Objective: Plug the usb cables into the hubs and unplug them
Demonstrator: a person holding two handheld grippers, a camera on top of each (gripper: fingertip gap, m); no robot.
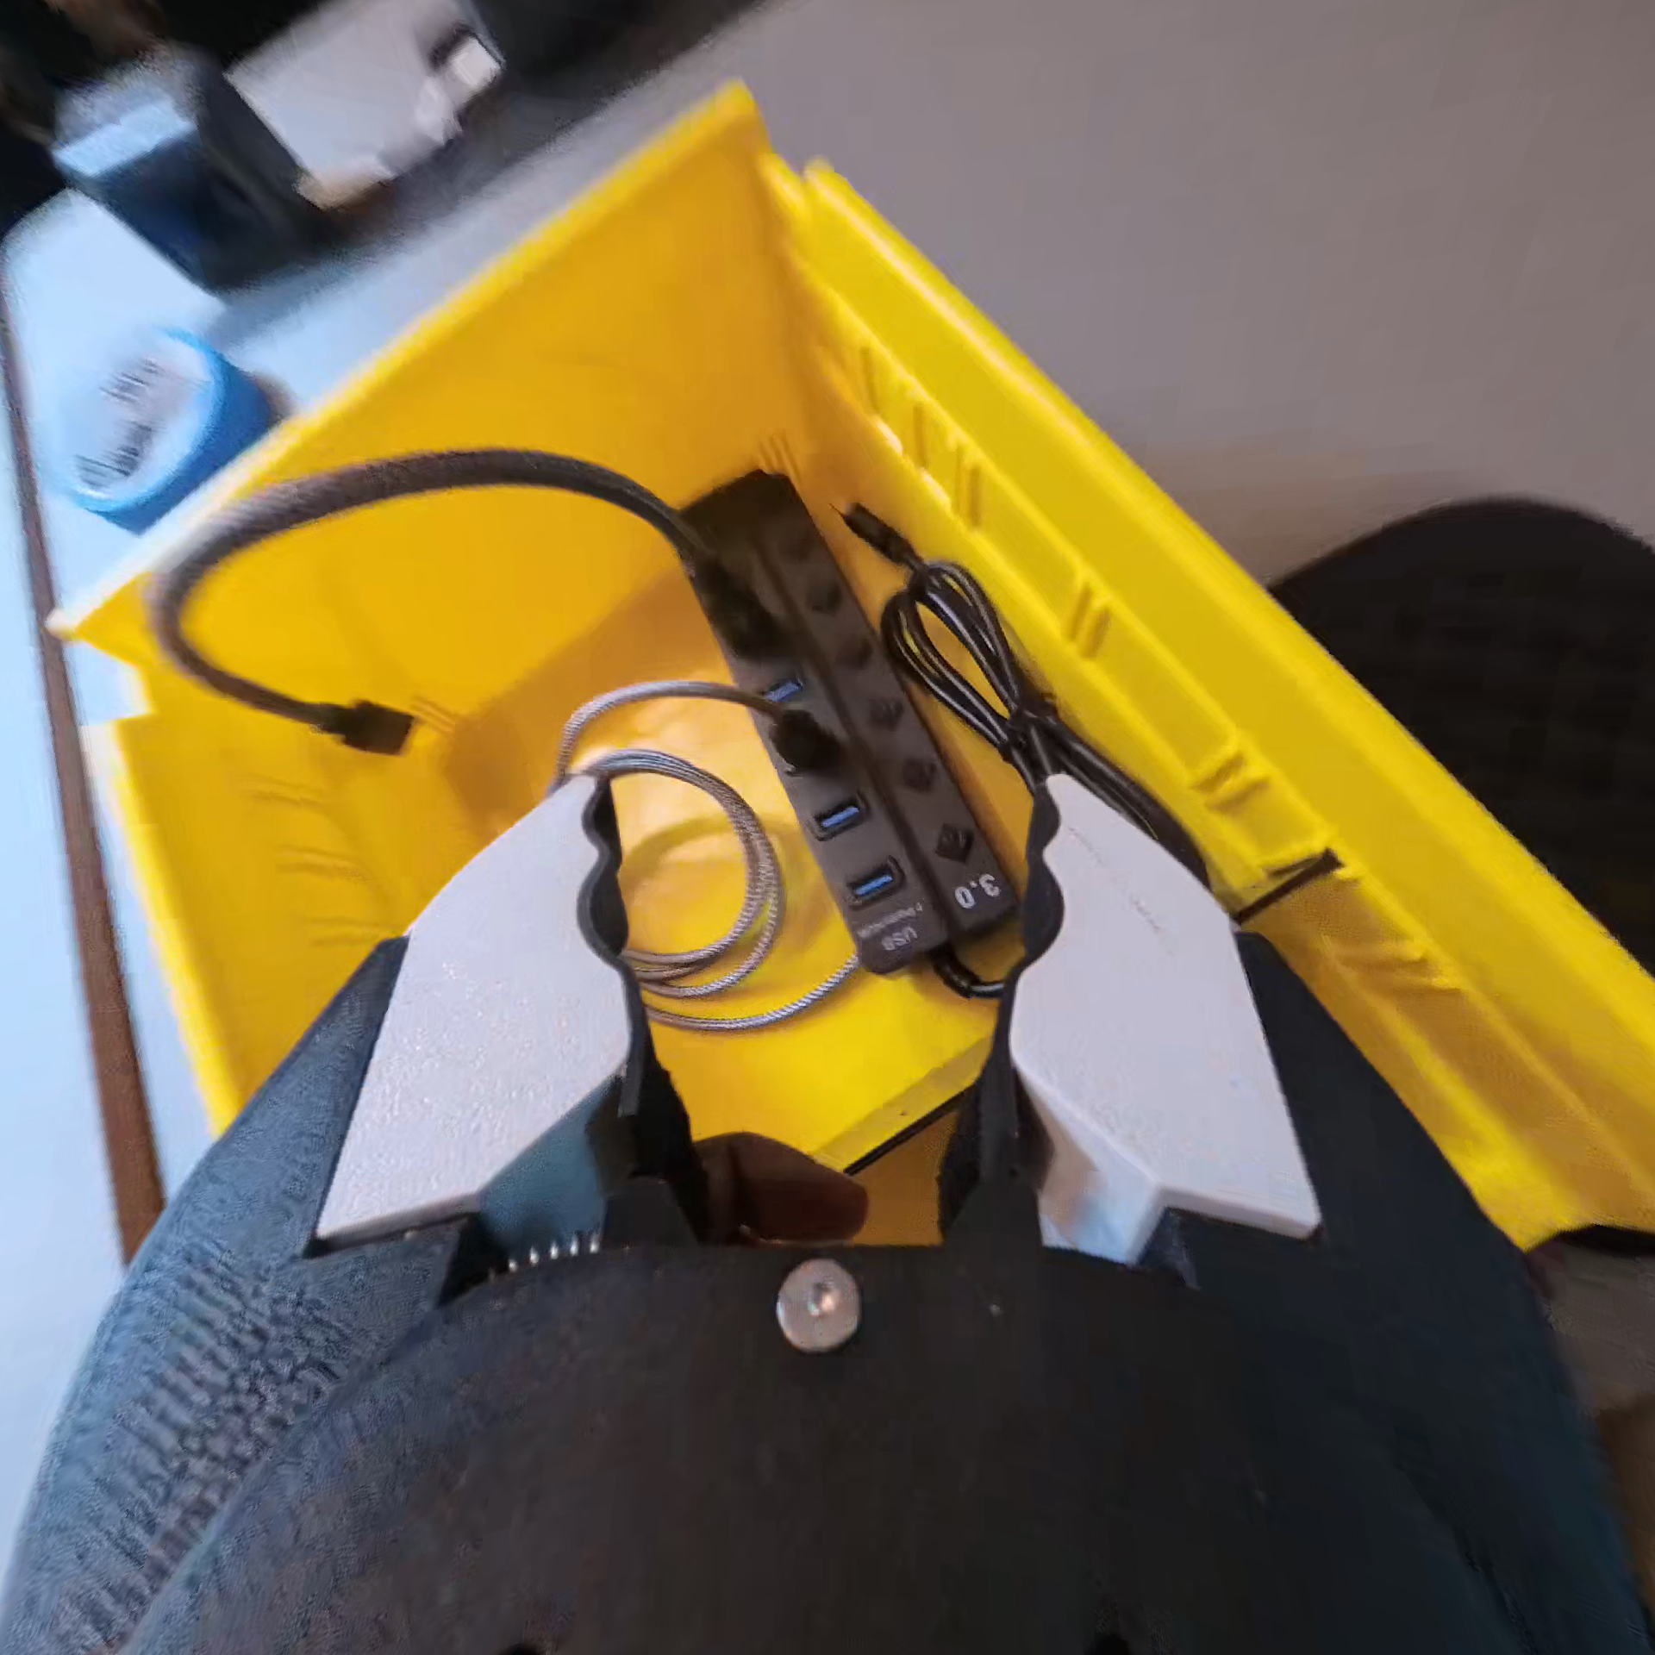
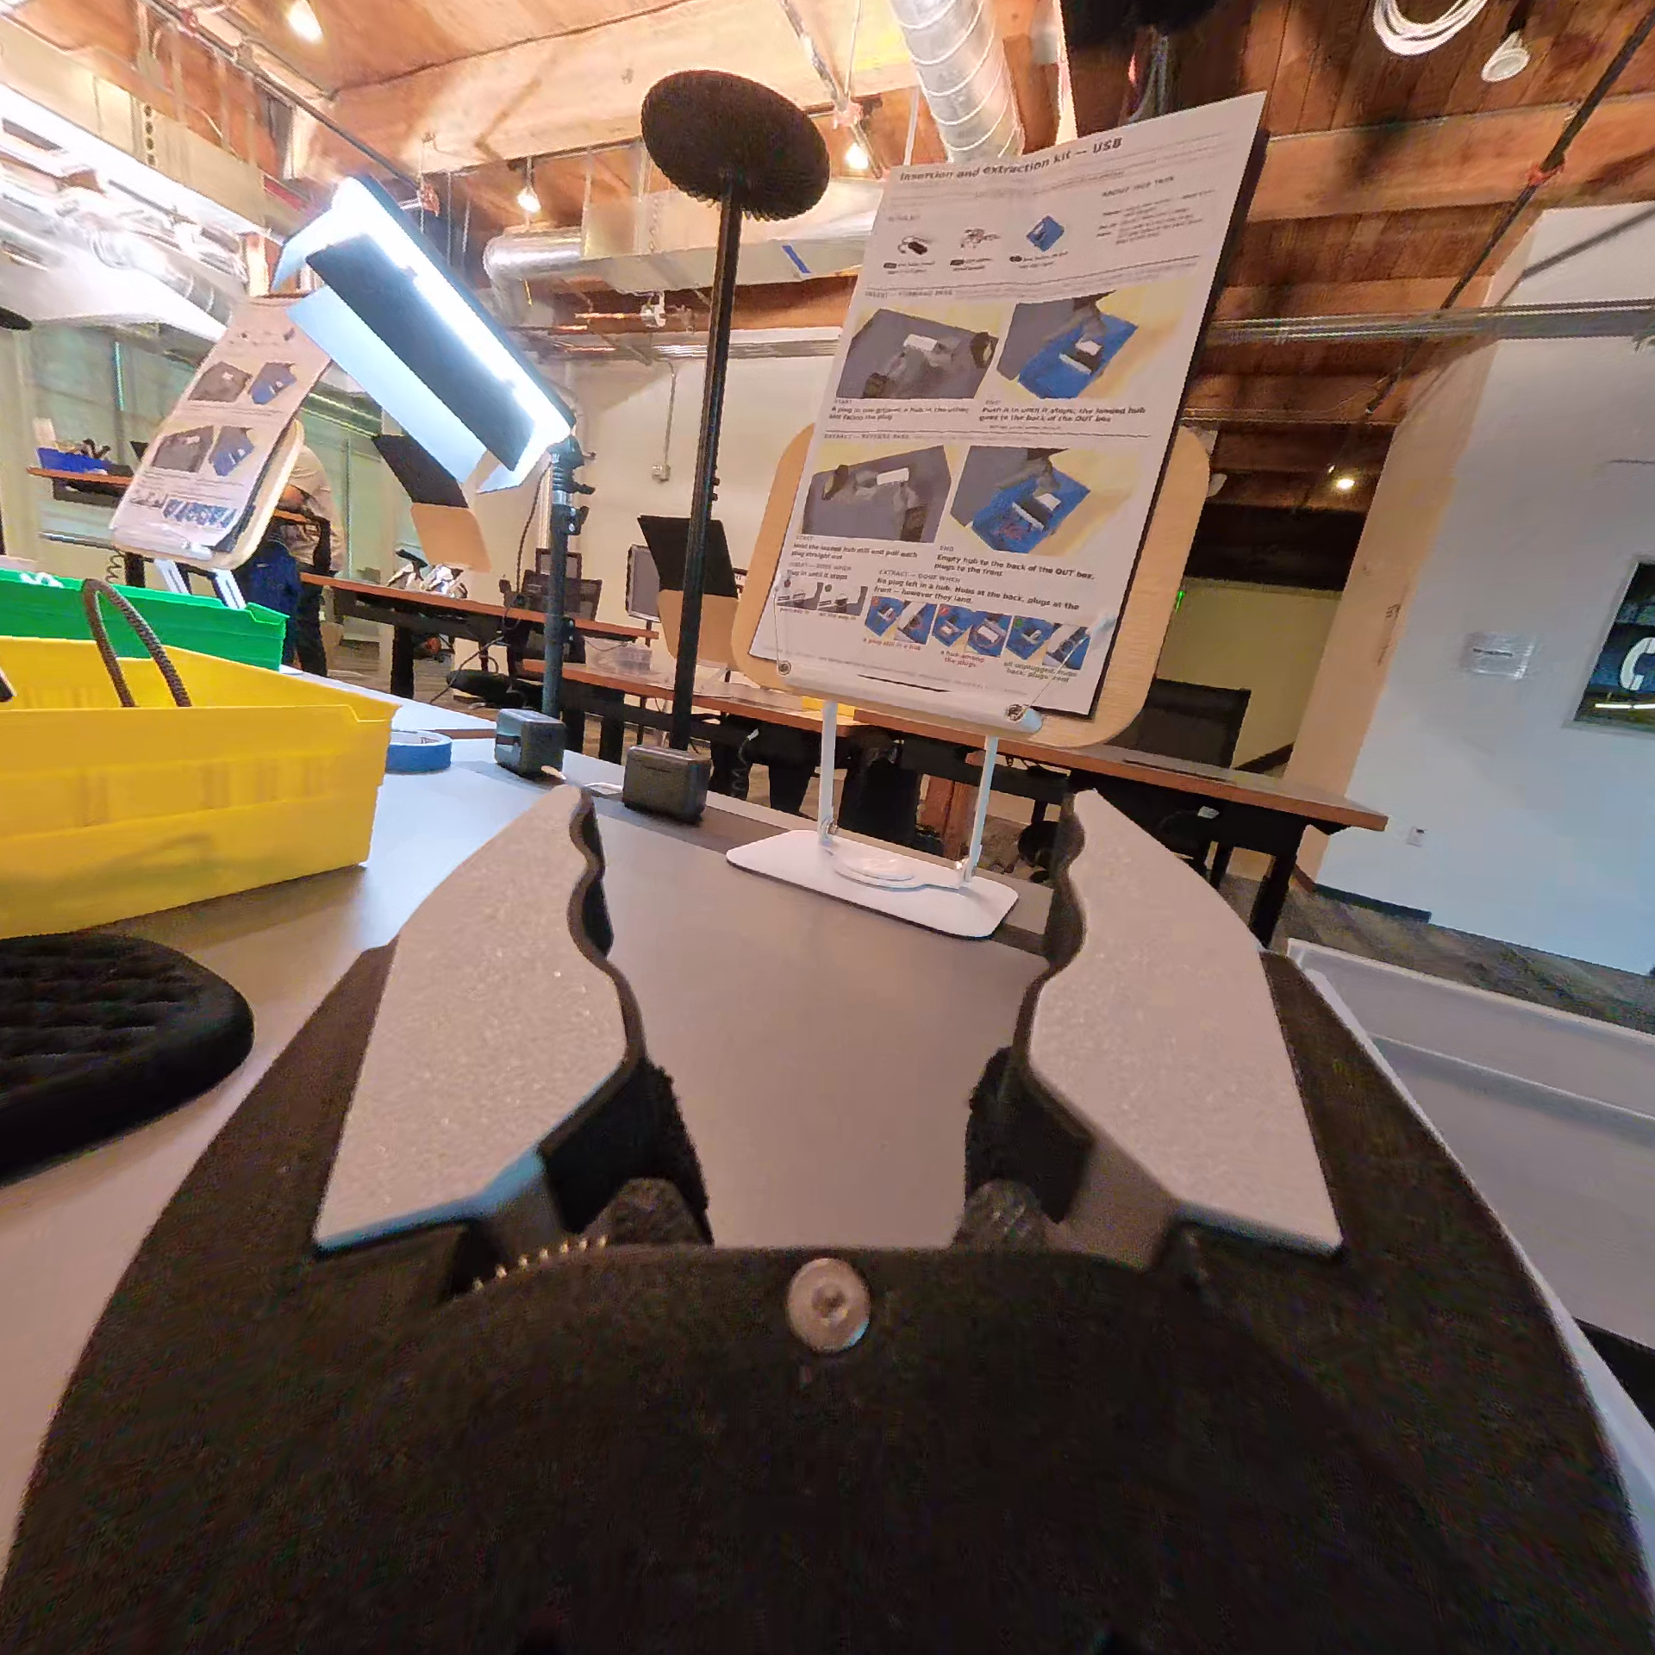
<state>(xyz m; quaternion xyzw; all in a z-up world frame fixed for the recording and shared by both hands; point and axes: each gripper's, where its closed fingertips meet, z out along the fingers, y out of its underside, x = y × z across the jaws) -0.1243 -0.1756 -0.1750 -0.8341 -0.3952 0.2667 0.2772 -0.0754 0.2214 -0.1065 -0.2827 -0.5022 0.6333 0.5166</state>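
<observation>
Hub [image 1: 860, 734] lies against yellow bin's [image 1: 537, 376] right wall, a grey cable [image 1: 716, 896] seemingly plugged in | your left gripper [image 1: 819, 806] hovers released above it | right gripper [image 2: 828, 824] idles released over table [image 2: 806, 1030].

An open workshop or lab floor set up for recording trials. Overhead run exposed wooden beams and a silver air duct [image 2: 963, 81]. A panel light [image 2: 430, 349] on a stand leans over the desk [image 2: 806, 1030], and an illustrated instruction sheet [image 2: 1012, 403] stands on a white holder at the desk's far edge. Rows of long worktables [image 2: 1164, 770] fill the room behind, and plastic bins [image 2: 179, 788] sit on the desk's left side.
</observation>
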